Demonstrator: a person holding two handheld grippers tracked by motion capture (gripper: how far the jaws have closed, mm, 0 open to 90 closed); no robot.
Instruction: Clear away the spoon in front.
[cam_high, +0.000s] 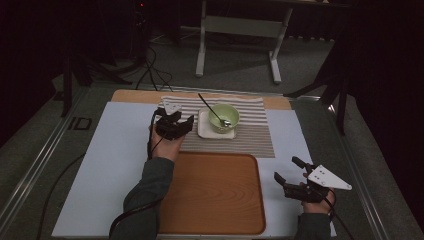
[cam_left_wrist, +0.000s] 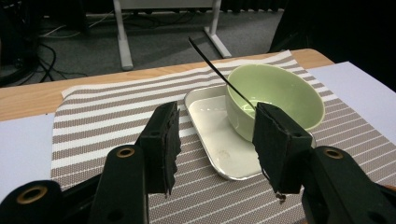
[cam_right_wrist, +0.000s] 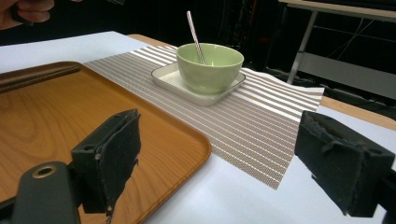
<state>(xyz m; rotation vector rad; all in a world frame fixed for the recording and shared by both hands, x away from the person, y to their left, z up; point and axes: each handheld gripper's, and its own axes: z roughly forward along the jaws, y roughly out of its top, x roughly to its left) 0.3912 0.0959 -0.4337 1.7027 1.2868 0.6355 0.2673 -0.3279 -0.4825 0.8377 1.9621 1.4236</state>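
Observation:
A pale green bowl (cam_high: 224, 117) stands on a white rectangular dish (cam_high: 203, 130) on a striped placemat (cam_high: 255, 125). A spoon (cam_high: 212, 113) leans in the bowl, handle pointing back left. My left gripper (cam_high: 176, 121) hovers open over the mat just left of the dish, with nothing between its jaws. In the left gripper view the bowl (cam_left_wrist: 275, 98), spoon (cam_left_wrist: 219, 72) and dish (cam_left_wrist: 210, 130) lie just ahead of the jaws. My right gripper (cam_high: 292, 172) stands open over the white table at the right of the wooden tray (cam_high: 212, 192). In the right gripper view the bowl (cam_right_wrist: 210, 65) is farther off.
The wooden tray (cam_right_wrist: 56, 116) lies bare at the front middle. The white table cover (cam_high: 110, 160) surrounds it, with the wooden table edge (cam_high: 135, 96) at the back. A white table frame (cam_high: 240, 30) and cables (cam_high: 150, 70) stand on the floor beyond.

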